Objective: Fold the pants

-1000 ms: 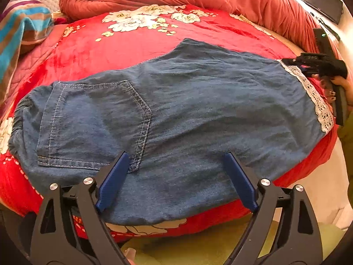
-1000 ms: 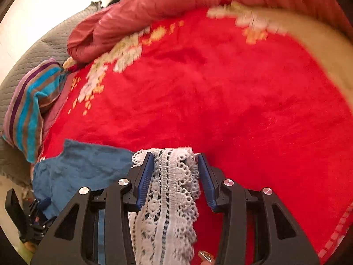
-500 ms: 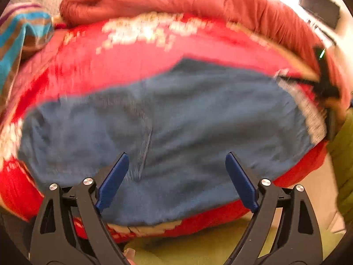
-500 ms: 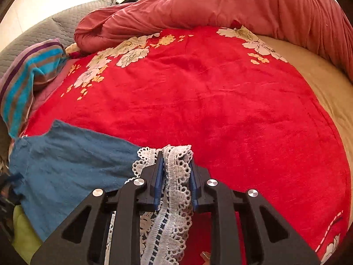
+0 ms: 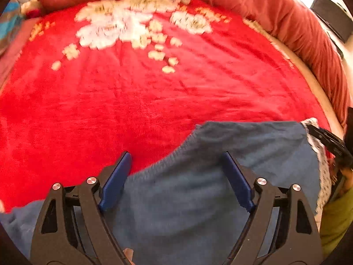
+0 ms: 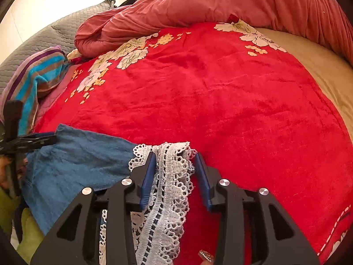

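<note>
Left wrist view: my left gripper (image 5: 174,182) spread wide over denim pants (image 5: 198,198) on red blanket (image 5: 132,101), gripping nothing.

Right wrist view: my right gripper (image 6: 175,174) parted around lace hem (image 6: 169,176), not pinching. Risk: lace slips free, fold goes crooked.

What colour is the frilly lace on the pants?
White lace trim, seen best in the right wrist view.
</note>
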Demonstrator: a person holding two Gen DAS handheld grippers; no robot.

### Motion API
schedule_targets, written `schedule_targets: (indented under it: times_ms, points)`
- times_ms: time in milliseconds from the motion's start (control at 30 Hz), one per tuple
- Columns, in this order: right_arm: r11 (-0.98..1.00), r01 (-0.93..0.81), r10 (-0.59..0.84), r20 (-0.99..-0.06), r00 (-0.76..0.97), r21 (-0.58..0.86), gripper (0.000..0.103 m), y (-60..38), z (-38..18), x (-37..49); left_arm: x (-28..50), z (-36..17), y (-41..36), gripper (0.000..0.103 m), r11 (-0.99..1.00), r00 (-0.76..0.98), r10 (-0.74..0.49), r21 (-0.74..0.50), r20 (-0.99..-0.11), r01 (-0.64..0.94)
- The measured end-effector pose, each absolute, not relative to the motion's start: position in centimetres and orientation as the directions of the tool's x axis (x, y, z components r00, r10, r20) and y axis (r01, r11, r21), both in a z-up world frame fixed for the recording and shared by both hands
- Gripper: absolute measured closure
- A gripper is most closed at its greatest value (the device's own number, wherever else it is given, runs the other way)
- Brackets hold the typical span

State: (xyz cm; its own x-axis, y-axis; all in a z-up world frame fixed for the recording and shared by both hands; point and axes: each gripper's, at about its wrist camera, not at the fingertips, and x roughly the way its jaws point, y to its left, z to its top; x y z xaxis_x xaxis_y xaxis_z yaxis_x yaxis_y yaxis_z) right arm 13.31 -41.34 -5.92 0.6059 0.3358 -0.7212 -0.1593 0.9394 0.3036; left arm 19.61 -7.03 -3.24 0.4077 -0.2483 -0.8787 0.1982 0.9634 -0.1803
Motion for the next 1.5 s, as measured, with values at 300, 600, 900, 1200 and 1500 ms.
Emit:
schedule_targets:
  times_ms: [300,600,900,1200,1500]
  points:
    - [0.943,-0.233,0.333,-0.704,0.627,0.238,0.084,-40.3,-3.8,13.7,18.7,-0.8,-9.2,0.099,0.947,0.482,-0.294,-0.182,-0.825,0.266]
    - [0.96,-0.209,0.276,-0.753,0.597,0.186,0.084,-39.8,-5.7,17.1,20.2,-2.6,-9.5,0.101,0.966,0.499,-0.218,-0.111,-0.839,0.235]
    - [0.973,-0.165,0.231,-0.746,0.625,0.163,0.056,-40.6,-4.3,15.6,19.0,-2.0,-7.2,0.07,0.967,0.534,-0.24,-0.151,-0.811,0.206]
    - [0.967,-0.103,0.242,-0.709,0.662,0.233,0.051,-43.7,-2.1,6.5,11.2,1.6,-2.8,0.033,0.987,0.629,-0.157,-0.09,-0.761,0.136]
    - [0.908,-0.07,0.377,-0.73,0.57,0.414,0.051,-43.1,-3.9,1.9,6.8,-1.6,0.6,0.025,1.0,0.55,0.002,0.006,-0.835,0.007]
